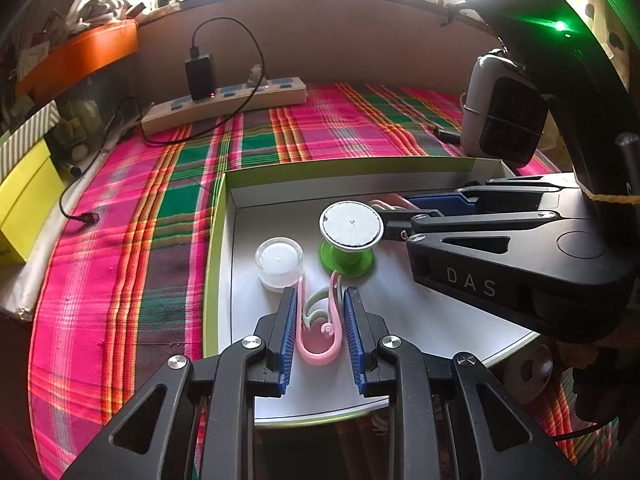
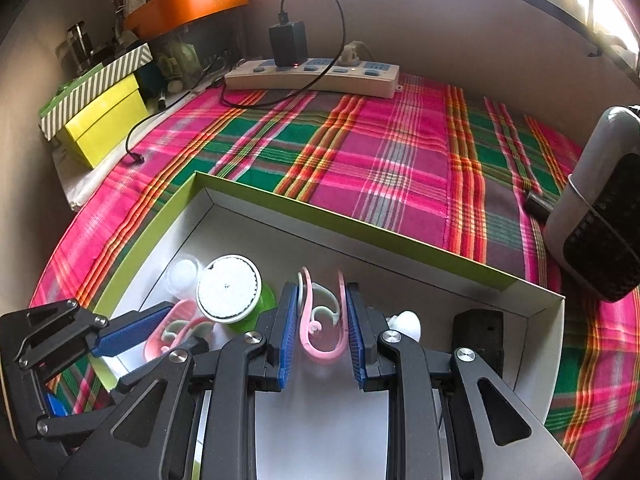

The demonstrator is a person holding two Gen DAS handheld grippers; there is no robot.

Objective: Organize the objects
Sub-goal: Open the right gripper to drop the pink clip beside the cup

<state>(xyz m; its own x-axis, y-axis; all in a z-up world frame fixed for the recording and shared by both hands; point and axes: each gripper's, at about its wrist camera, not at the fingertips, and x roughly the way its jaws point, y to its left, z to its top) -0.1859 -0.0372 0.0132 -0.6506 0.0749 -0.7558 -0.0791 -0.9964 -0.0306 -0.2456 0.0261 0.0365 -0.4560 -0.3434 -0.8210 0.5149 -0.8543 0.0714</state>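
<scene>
Candle (image 1: 279, 258) and green stand (image 1: 347, 258) crowd the tray (image 1: 400, 184) beyond both grippers clamping pink clips.

Two pink clips (image 1: 319, 334) (image 2: 322, 320), one candle cup (image 1: 279, 263), one green-based round stand (image 1: 349, 236), one power strip (image 1: 226, 102), one black charger (image 1: 200, 76).

Box wall (image 2: 360, 224) hems jaws; plaid cloth (image 2: 400, 152) beyond open.

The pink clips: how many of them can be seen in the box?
2. One pink clip sits between the left gripper's pads, beside the candle. The other pink clip sits between the right gripper's pads. The grippers may hide more.
</scene>
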